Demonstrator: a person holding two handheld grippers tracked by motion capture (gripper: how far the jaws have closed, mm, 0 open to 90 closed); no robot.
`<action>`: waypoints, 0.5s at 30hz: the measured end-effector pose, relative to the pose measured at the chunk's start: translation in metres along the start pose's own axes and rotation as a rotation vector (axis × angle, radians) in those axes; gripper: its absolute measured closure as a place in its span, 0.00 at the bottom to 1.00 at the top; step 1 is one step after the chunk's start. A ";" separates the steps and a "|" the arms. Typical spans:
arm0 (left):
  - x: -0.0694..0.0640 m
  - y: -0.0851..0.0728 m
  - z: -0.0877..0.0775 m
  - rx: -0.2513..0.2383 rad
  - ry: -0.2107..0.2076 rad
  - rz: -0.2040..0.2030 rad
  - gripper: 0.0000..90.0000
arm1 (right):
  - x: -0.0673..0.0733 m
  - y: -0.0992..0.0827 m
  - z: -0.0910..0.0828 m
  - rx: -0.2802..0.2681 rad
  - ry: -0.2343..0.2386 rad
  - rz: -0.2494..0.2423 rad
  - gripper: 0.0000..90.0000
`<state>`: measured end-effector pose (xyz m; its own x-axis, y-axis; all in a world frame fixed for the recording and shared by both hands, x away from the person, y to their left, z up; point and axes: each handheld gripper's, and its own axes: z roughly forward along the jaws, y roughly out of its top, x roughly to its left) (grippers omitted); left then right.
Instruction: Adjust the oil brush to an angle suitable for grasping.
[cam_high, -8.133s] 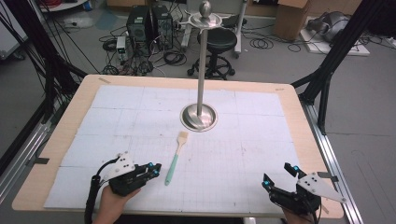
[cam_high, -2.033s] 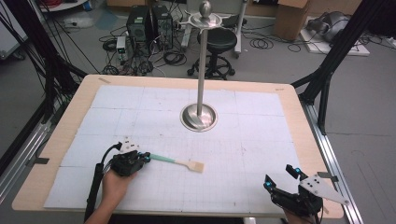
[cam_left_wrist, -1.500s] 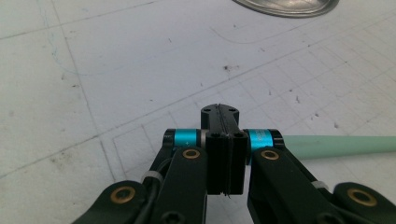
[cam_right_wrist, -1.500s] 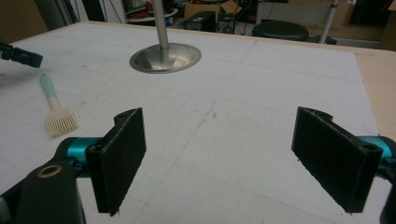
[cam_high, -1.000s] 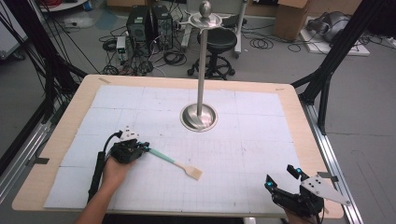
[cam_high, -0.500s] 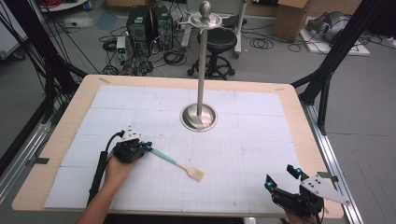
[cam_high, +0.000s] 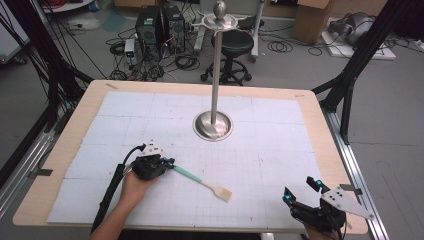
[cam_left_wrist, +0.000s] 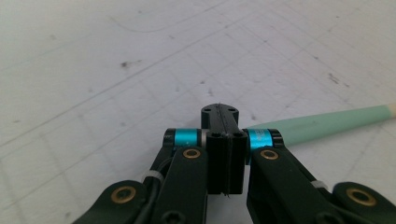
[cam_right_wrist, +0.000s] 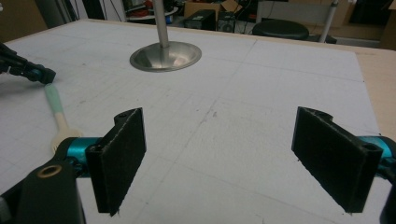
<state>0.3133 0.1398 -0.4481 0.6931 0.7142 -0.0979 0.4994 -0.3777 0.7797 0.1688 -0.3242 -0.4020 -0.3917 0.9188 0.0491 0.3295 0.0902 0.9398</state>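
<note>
A spatula (cam_high: 200, 179) with a mint-green handle and a pale wooden blade lies flat on the white gridded mat (cam_high: 260, 150), its blade pointing toward the front right. My left gripper (cam_high: 170, 162) rests low on the mat at the handle's end. In the left gripper view its jaws are pressed together, with nothing visible between the pads. The green handle (cam_left_wrist: 327, 123) comes out from behind the right jaw, against its side. My right gripper (cam_high: 300, 189) sits at the front right corner, open and empty (cam_right_wrist: 224, 158). It faces the spatula (cam_right_wrist: 53, 100) and the left gripper (cam_right_wrist: 28, 70).
A tall metal stand (cam_high: 213, 125) with a round dish base rises from the mat's far middle; its base (cam_right_wrist: 166, 56) lies ahead of the right gripper. The left gripper's black cable (cam_high: 110, 192) trails to the front edge. The wooden table rim (cam_high: 335, 145) borders the mat.
My left gripper has slid a little to the right along the mat, and the spatula has shifted right and toward the front with it. The right gripper has stayed put.
</note>
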 end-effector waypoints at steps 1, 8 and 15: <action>0.000 0.000 0.000 0.000 0.000 0.000 0.99 | 0.000 0.000 0.000 0.000 0.000 0.000 0.18; -0.020 0.003 0.006 0.010 -0.040 0.023 0.99 | 0.000 0.000 0.000 -0.002 0.001 0.000 0.18; -0.040 0.003 0.012 0.008 -0.081 0.045 0.99 | -0.001 0.000 0.000 -0.004 -0.002 0.002 0.18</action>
<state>0.2931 0.1030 -0.4487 0.7543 0.6468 -0.1127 0.4706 -0.4130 0.7797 0.1687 -0.3248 -0.4020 -0.3892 0.9198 0.0505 0.3269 0.0867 0.9411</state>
